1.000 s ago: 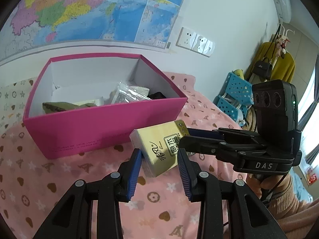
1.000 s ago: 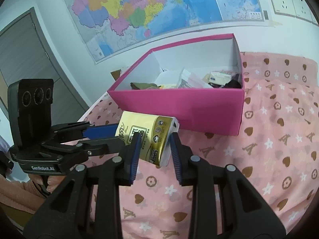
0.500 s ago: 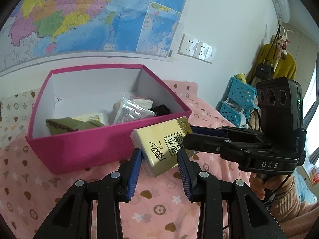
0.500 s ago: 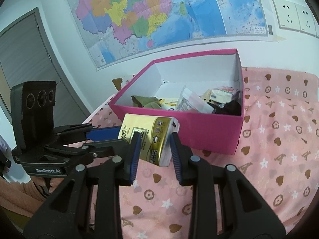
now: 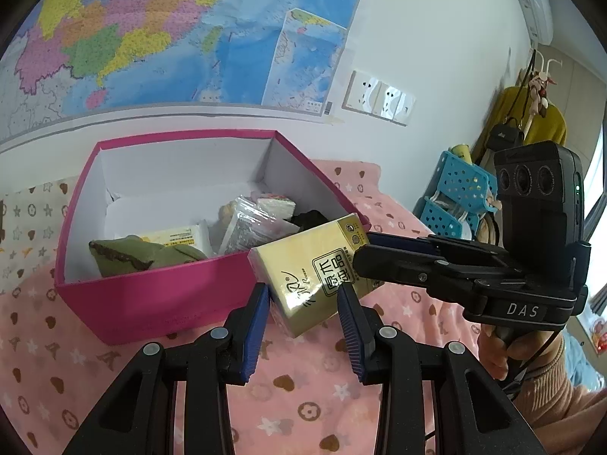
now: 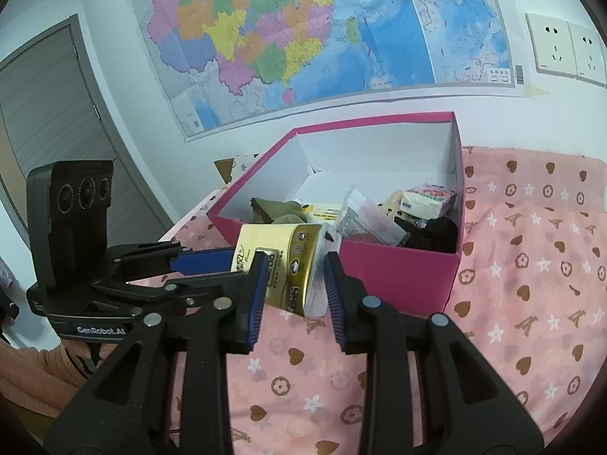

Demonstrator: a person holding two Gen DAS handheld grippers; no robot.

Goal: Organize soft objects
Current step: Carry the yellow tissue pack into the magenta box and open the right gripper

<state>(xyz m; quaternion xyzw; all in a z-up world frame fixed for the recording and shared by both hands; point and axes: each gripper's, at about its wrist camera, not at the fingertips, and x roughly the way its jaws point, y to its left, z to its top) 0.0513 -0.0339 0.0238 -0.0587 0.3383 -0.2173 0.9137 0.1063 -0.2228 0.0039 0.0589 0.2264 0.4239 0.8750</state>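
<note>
A gold tissue pack (image 5: pixel 316 271) is held in the air by both grippers, just in front of the near wall of a pink box (image 5: pixel 159 295). My left gripper (image 5: pixel 303 303) is shut on one end of the pack. My right gripper (image 6: pixel 290 273) is shut on the other end (image 6: pixel 280 261). The right gripper shows in the left wrist view (image 5: pixel 379 254), and the left gripper in the right wrist view (image 6: pixel 205 261). The box (image 6: pixel 398 276) holds a green soft item (image 5: pixel 144 256), wrapped packs (image 5: pixel 250 223) and a dark item (image 6: pixel 436 233).
The box stands on a pink patterned bedspread (image 6: pixel 531 284) against a wall with a map (image 5: pixel 170 30) and sockets (image 5: pixel 379 96). A blue rack (image 5: pixel 455 197) and hanging clothes (image 5: pixel 531 121) stand at the right. A grey door (image 6: pixel 49 132) is at the left.
Both grippers have risen together with the tissue pack. The pack now sits higher against the box's near wall, and more of the box's inside shows.
</note>
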